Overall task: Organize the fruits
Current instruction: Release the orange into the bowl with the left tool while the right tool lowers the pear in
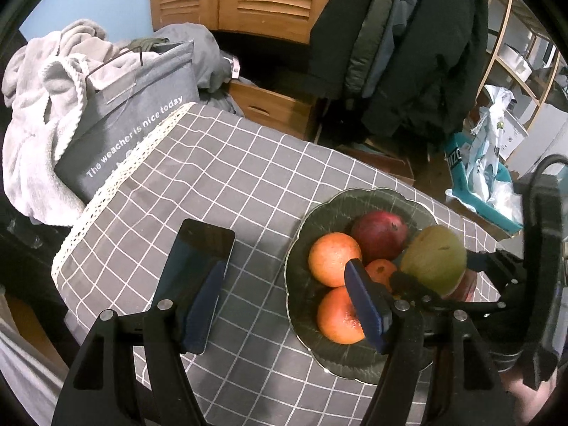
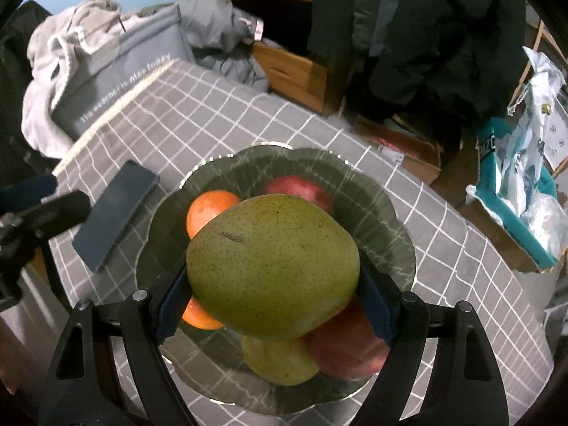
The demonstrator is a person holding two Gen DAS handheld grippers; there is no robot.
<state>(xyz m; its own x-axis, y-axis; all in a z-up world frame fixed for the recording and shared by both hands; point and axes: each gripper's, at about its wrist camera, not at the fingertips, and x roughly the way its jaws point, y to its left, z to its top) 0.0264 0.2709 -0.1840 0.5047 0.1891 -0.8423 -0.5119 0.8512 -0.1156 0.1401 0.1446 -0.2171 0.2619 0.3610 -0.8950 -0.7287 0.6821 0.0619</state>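
A dark green scalloped bowl (image 1: 319, 213) (image 2: 383, 198) sits on the grey checked tablecloth. It holds oranges (image 1: 333, 257), a dark red apple (image 1: 378, 234), a small tangerine (image 1: 381, 271), a yellow-green pear (image 2: 280, 358) and a red apple (image 2: 349, 349). My right gripper (image 2: 275, 301) is shut on a large green mango (image 2: 273, 266), held just above the bowl; the mango also shows in the left wrist view (image 1: 435, 257). My left gripper (image 1: 287, 277) is open and empty, over the cloth at the bowl's left rim.
A dark phone (image 1: 193, 262) (image 2: 115, 214) lies on the cloth left of the bowl. A grey laundry bag (image 1: 131, 120) with clothes stands past the table's far left edge. Wooden drawers (image 1: 273, 106), hanging coats and a teal box (image 2: 514, 223) lie beyond.
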